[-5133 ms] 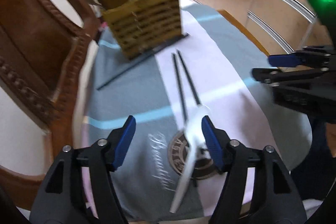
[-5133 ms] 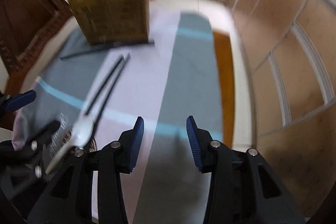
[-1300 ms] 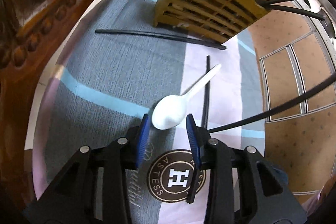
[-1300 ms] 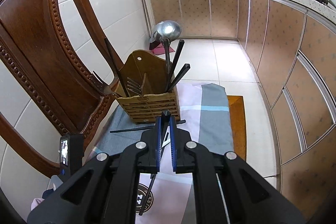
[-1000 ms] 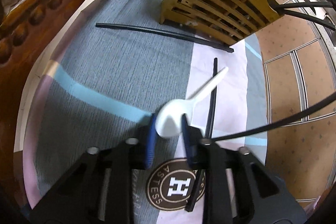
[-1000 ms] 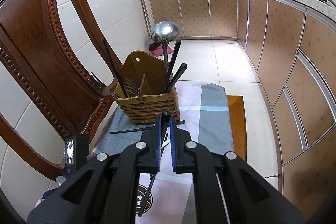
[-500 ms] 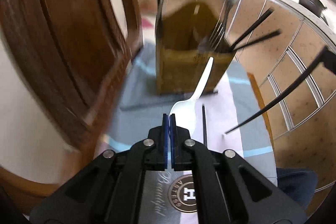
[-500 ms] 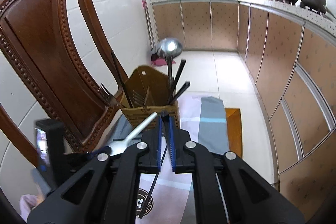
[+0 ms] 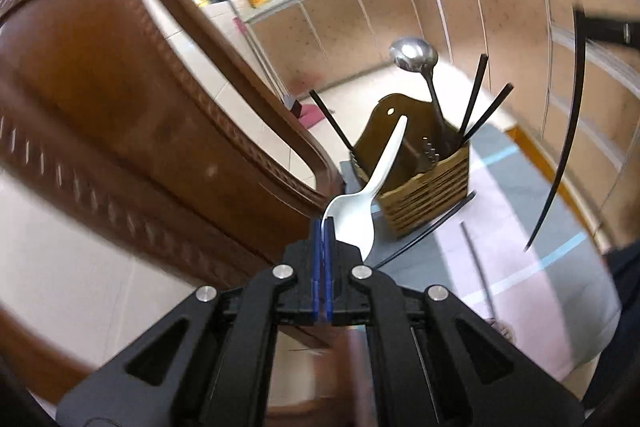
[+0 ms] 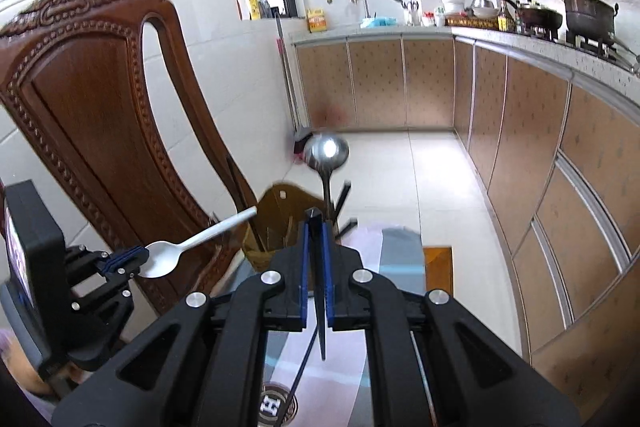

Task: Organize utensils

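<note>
My left gripper (image 9: 323, 227) is shut on the bowl edge of a white plastic spoon (image 9: 354, 213), held in the air with its handle pointing at the wooden utensil holder (image 9: 430, 183). The holder contains a metal ladle (image 9: 414, 55), forks and black chopsticks. From the right wrist view the left gripper (image 10: 124, 261) and spoon (image 10: 164, 259) hang left of the holder (image 10: 276, 223). My right gripper (image 10: 315, 223) is shut on a black chopstick (image 10: 321, 343), which appears in the left view as a long curved line (image 9: 568, 147).
A carved wooden chair back (image 9: 120, 107) stands close on the left, also seen as the chair (image 10: 100, 107). Loose black chopsticks (image 9: 426, 231) lie on the striped cloth (image 9: 520, 247) before the holder. Kitchen cabinets (image 10: 540, 167) run along the right.
The left gripper closed on the spoon's bowl, lifted it off the cloth and rolled upright. The right gripper rose slightly with its chopstick.
</note>
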Demonstrator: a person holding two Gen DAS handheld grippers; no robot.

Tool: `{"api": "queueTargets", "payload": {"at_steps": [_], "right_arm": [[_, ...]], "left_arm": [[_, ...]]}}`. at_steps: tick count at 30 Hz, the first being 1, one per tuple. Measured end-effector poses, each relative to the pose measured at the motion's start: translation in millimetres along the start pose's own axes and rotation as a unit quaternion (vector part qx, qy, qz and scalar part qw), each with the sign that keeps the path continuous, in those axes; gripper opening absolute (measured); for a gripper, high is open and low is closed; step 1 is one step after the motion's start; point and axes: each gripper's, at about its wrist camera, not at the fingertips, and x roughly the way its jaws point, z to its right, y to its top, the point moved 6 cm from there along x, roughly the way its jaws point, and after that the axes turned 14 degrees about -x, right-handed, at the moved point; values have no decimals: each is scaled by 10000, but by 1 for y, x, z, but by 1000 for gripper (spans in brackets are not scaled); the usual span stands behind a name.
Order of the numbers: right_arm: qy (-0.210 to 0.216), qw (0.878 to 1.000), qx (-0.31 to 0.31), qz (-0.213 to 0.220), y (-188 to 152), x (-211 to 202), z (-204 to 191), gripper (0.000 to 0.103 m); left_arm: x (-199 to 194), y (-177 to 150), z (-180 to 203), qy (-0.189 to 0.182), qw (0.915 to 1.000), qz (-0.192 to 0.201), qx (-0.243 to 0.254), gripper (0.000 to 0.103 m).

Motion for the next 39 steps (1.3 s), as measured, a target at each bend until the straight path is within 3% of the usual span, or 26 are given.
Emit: {"api": "queueTargets", "payload": {"at_steps": [2,9,10,13,17,28,30,32,33,39], "right_arm": [[-92,9997,-6,206,19,-2,3,7],[-9,9986,-181,500,78,10,-3,5],[-3,9983,-219,535,84,14,-5,1],[-73,9970,-257,729,100,26,-7,1],[-69,9990,-111,435,101,64,-5,1],[380,9968,13,-706,-13,103,5,1],[492,9951,169,-836,-29,106,5,9],[566,9931,336,-968,-50,110,4,33],[565,9924,375,-1029,-60,112,3,36],[482,9813,519,-1789,-134,140,-7,37]], "left_arm": [[9,18,-6,182,9994,-193,216,2],[45,45,14,90,9887,-1240,834,2],[46,46,13,60,9877,-1310,849,2],[71,51,16,163,9835,-1574,875,2],[98,50,18,325,9794,-1772,912,2],[88,35,12,-414,9864,-1542,385,2],[74,31,10,-597,9885,-1373,228,2],[62,25,9,-800,9889,-1253,66,2],[55,23,9,-902,9886,-1201,32,2],[34,-19,10,-1431,9819,-1235,-149,2]]}}
